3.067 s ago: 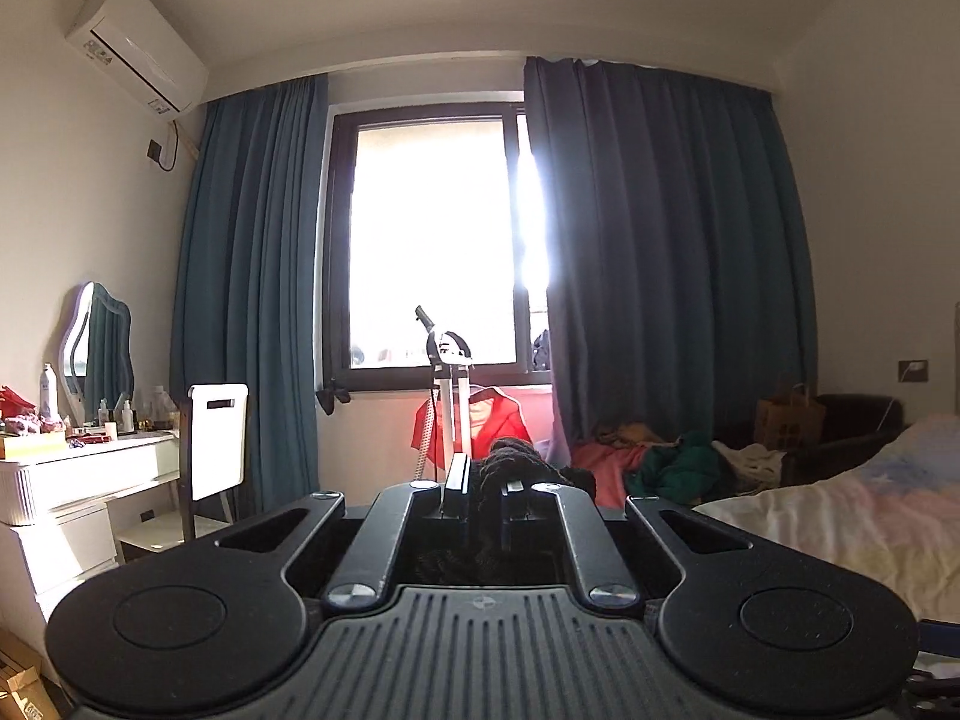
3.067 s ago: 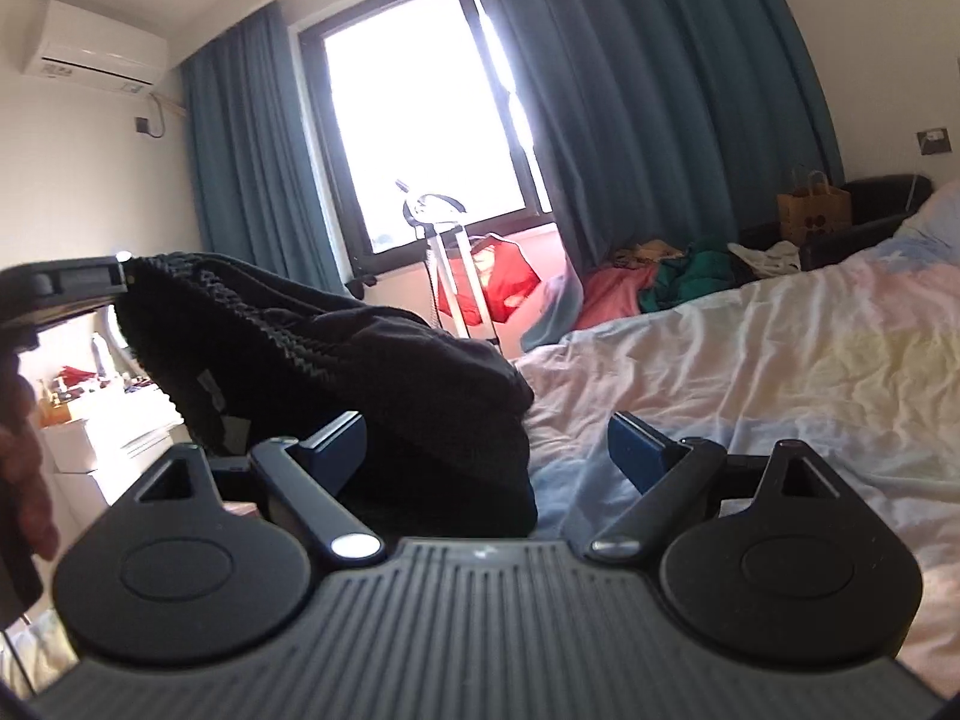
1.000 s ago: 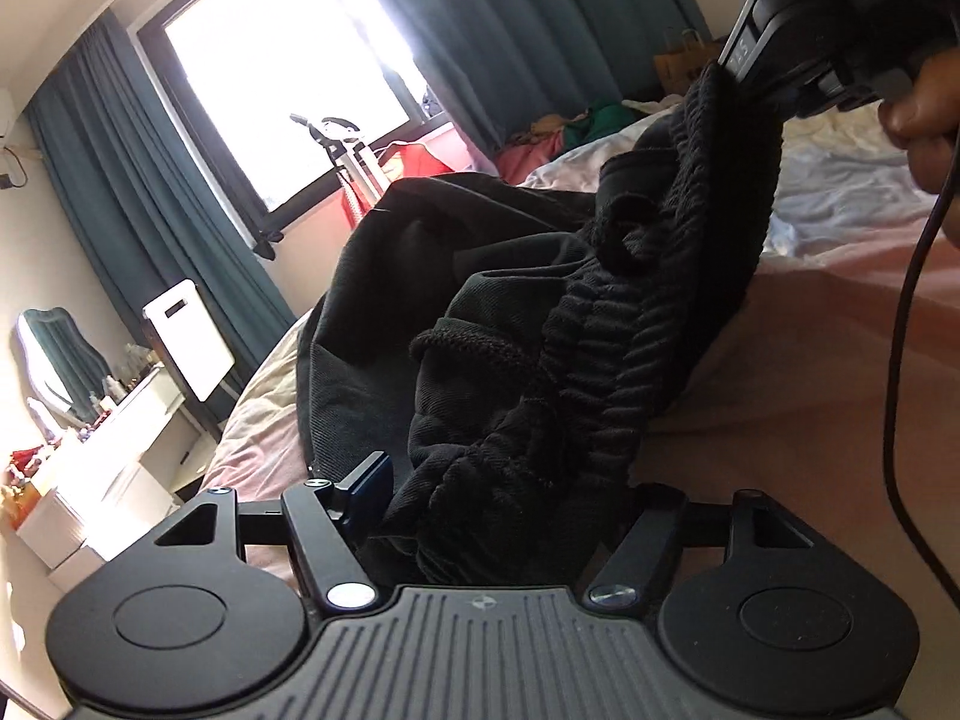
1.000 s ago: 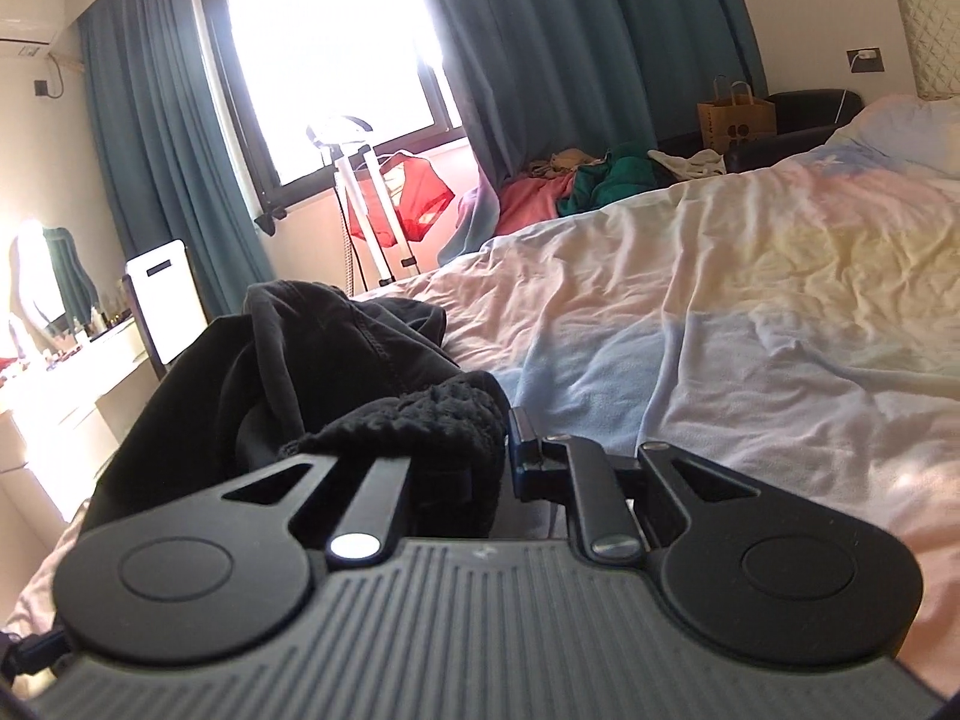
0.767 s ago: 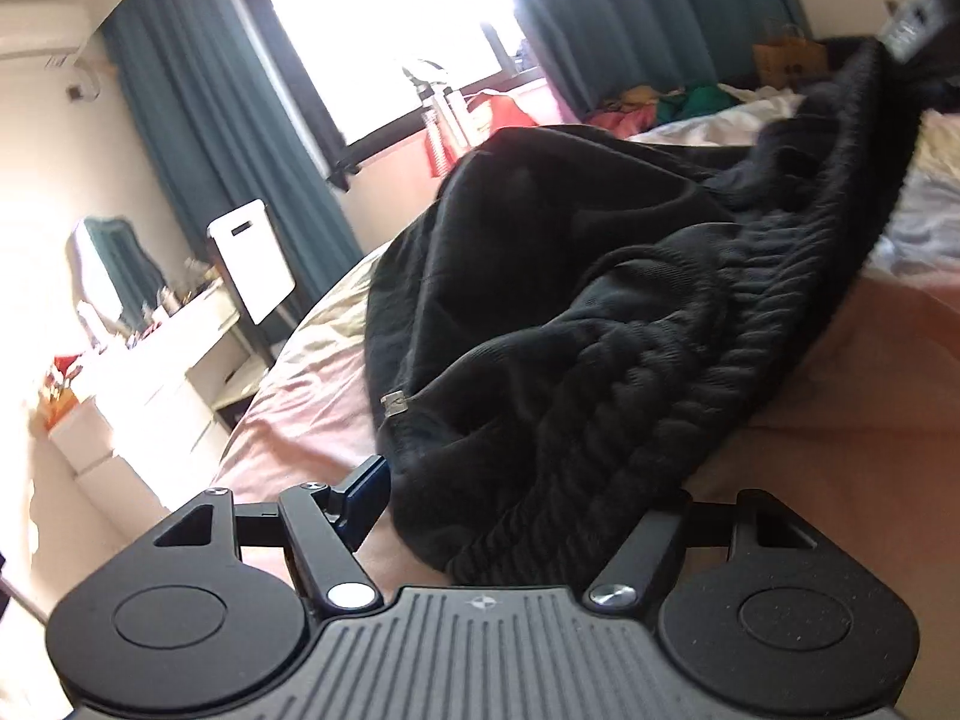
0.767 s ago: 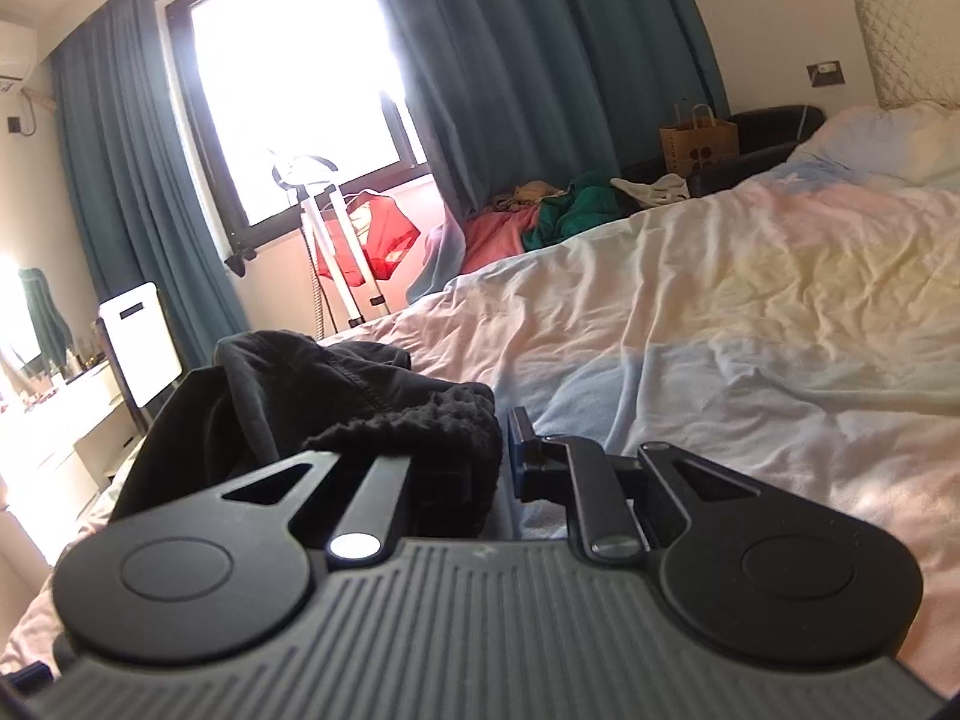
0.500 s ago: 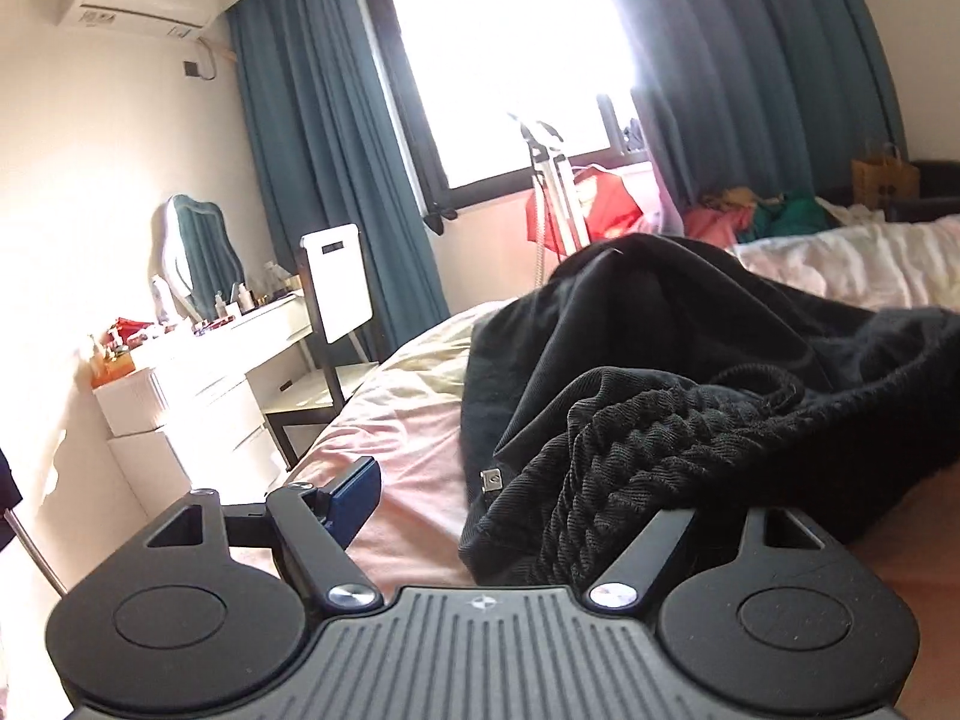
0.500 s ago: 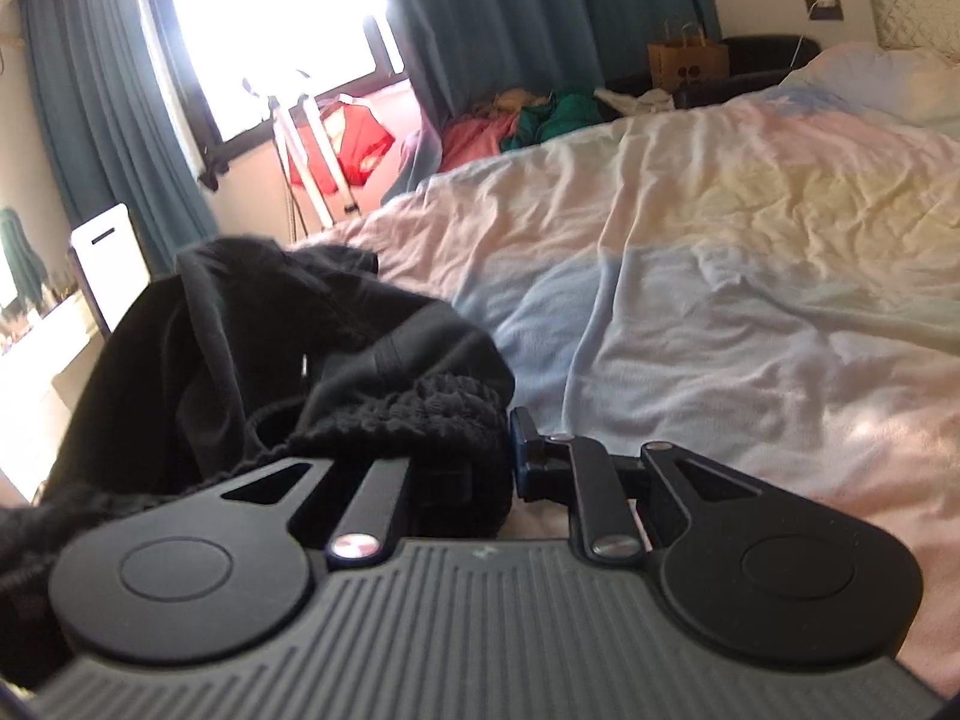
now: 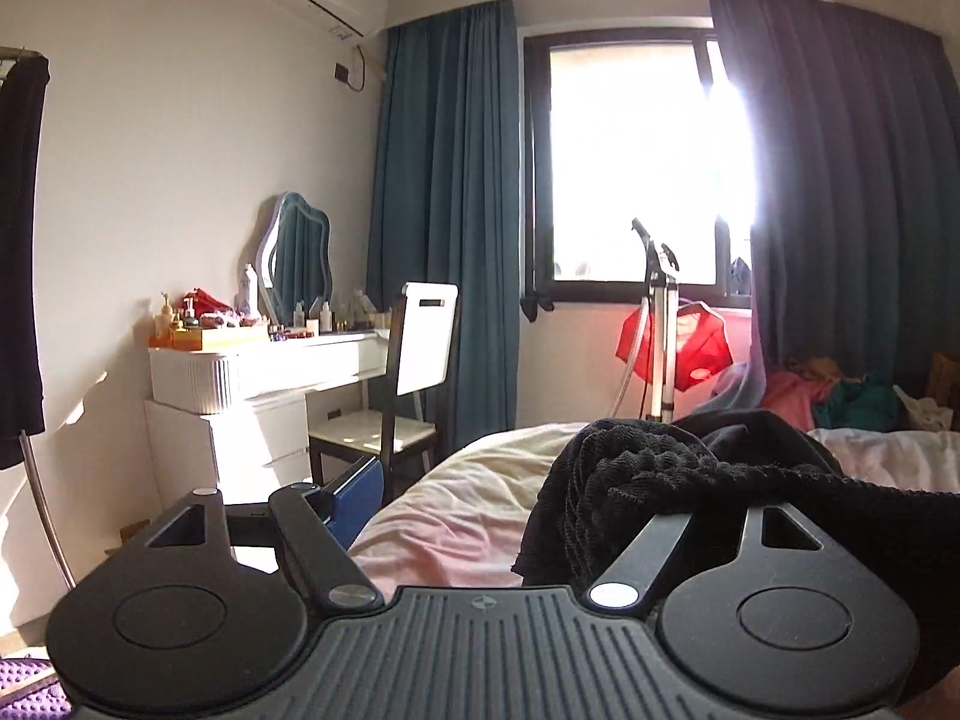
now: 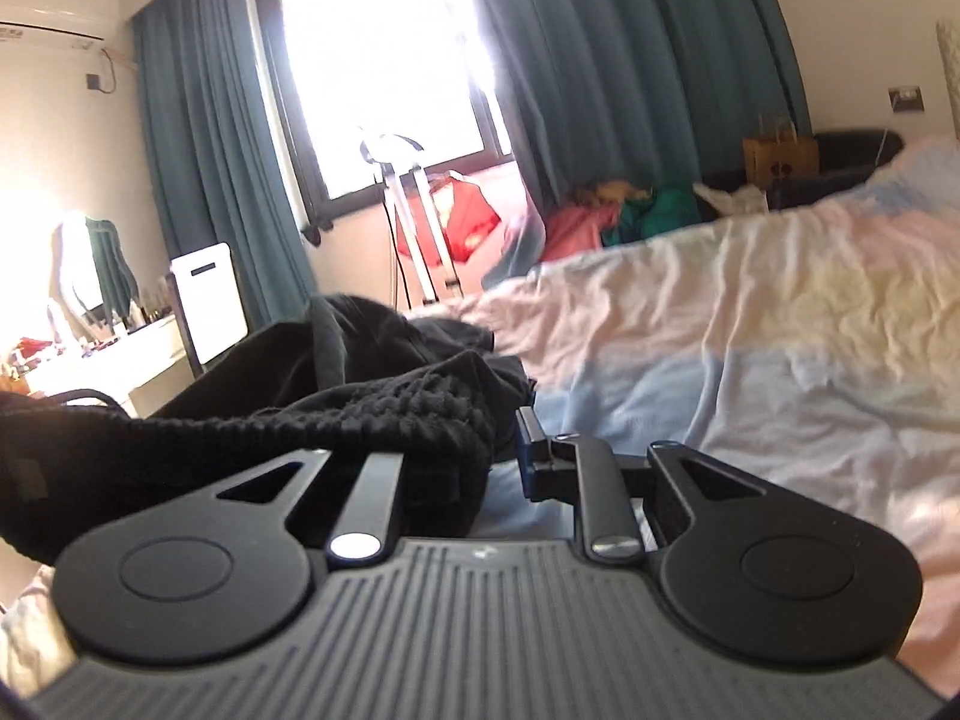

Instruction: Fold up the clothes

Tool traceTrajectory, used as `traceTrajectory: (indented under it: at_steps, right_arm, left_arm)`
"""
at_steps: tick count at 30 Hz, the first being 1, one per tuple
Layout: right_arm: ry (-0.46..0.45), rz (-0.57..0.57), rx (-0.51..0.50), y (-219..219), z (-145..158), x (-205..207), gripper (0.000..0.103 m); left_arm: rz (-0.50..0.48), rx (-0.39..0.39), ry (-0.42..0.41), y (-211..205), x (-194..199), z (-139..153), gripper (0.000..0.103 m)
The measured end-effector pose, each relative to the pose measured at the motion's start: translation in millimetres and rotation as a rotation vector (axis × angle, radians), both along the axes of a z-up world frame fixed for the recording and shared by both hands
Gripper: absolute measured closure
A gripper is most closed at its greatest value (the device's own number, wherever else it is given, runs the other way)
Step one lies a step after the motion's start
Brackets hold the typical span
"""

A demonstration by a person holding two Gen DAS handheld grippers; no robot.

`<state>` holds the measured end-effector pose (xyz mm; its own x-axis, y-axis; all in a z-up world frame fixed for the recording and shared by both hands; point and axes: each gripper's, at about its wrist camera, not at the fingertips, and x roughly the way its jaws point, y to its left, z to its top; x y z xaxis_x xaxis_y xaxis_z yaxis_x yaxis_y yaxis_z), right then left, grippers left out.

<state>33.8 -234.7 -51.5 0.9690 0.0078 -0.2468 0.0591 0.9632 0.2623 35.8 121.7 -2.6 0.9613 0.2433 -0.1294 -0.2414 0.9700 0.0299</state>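
I can read no writing or brand on anything. My left claw point(image 9: 516, 498), held level and low over the bed point(image 9: 474, 516), gapes wide with the black knit garment point(image 9: 648, 480) draped over its finger at 3 o'clock. My right claw point(image 10: 498, 456) pinches the same garment's edge point(image 10: 414, 414), which lies heaped toward 9 o'clock.

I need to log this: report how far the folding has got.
Done: nothing folded; the black garment lies bunched on the bed. In hand: the right hand-held gripper is shut on its knit edge; the left hand-held gripper is open, knit draped over one finger. Left: spreading flat, every fold.
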Motion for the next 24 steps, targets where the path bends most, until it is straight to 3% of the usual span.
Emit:
traceTrajectory:
  at_steps: [1,4,7,9,12,18,20,24]
  right_arm:
    - [0.006,-0.012,-0.028,2,3,-2,0.078]
    - [0.155,-0.039,-0.05,-2,-5,5,0.077]
    - [0.397,-0.031,0.051,-20,-34,20,0.077]
    - [0.47,-0.021,0.163,-34,-43,21,0.074]
    - [0.519,0.02,0.25,-44,-44,15,0.074]
    - [0.405,0.174,0.167,-41,-5,-22,0.074]
    - [0.396,0.149,0.193,-45,-8,-18,0.074]
    - [0.378,0.099,0.244,-53,-13,-8,0.074]
  left_arm:
    - [-0.021,-0.004,0.028,1,2,0,0.024]
    - [-0.105,-0.018,0.232,-1,17,-15,0.024]
    - [-0.175,0.007,0.49,-7,24,-47,0.027]
    - [-0.211,0.018,0.613,-10,21,-63,0.027]
    - [-0.253,-0.124,0.632,3,0,-61,0.027]
    - [-0.357,-0.388,0.529,30,-24,-43,0.016]
    - [-0.402,-0.455,0.464,34,-26,-35,0.007]
    - [-0.399,-0.56,0.446,34,-20,-36,0.006]
